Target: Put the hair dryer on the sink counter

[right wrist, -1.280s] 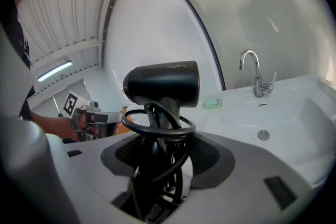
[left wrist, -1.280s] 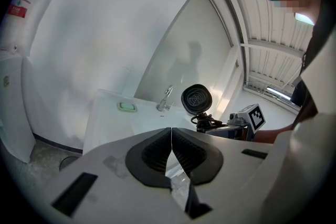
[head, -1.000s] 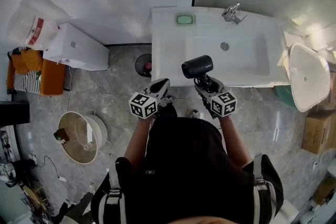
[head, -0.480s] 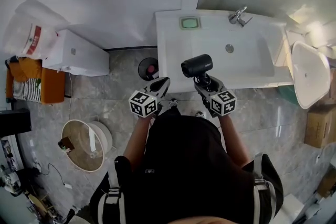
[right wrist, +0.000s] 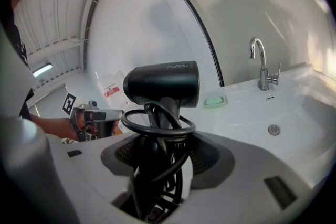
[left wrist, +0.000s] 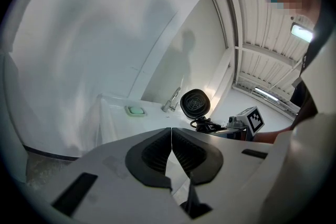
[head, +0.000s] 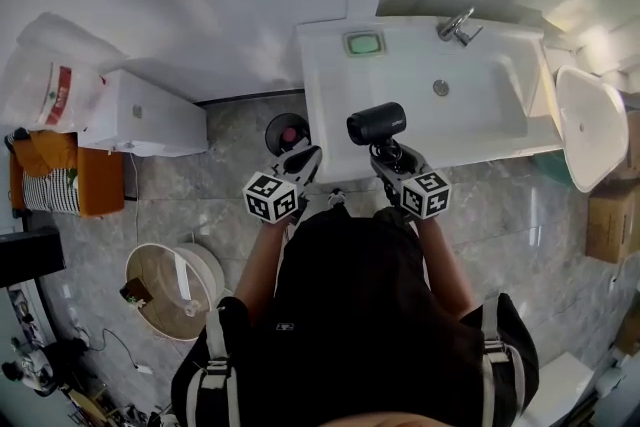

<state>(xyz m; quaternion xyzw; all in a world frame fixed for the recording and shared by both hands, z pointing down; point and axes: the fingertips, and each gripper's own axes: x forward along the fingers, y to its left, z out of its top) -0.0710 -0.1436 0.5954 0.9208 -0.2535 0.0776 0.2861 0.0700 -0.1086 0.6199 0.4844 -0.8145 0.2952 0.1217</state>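
Observation:
A black hair dryer (head: 376, 124) with its cord coiled round the handle stands upright in my right gripper (head: 388, 158), whose jaws are shut on the handle. It hangs over the front edge of the white sink counter (head: 330, 115). In the right gripper view the hair dryer (right wrist: 163, 84) fills the middle, with the basin (right wrist: 294, 113) behind it. My left gripper (head: 304, 161) is at the counter's front left corner, jaws shut and empty. From the left gripper view the hair dryer (left wrist: 195, 104) shows to the right above the counter (left wrist: 152, 113).
A green soap dish (head: 364, 43) and a chrome tap (head: 455, 26) sit at the back of the counter. A drain (head: 441, 88) marks the basin. On the floor are a dark round bin (head: 285, 131), a white box (head: 150, 115), a round basin (head: 165, 275) and a white tub (head: 585, 125).
Both grippers and the hair dryer have kept their place in the view while the sink counter and floor objects shifted slightly; the dryer now reaches a little further over the counter's front edge.

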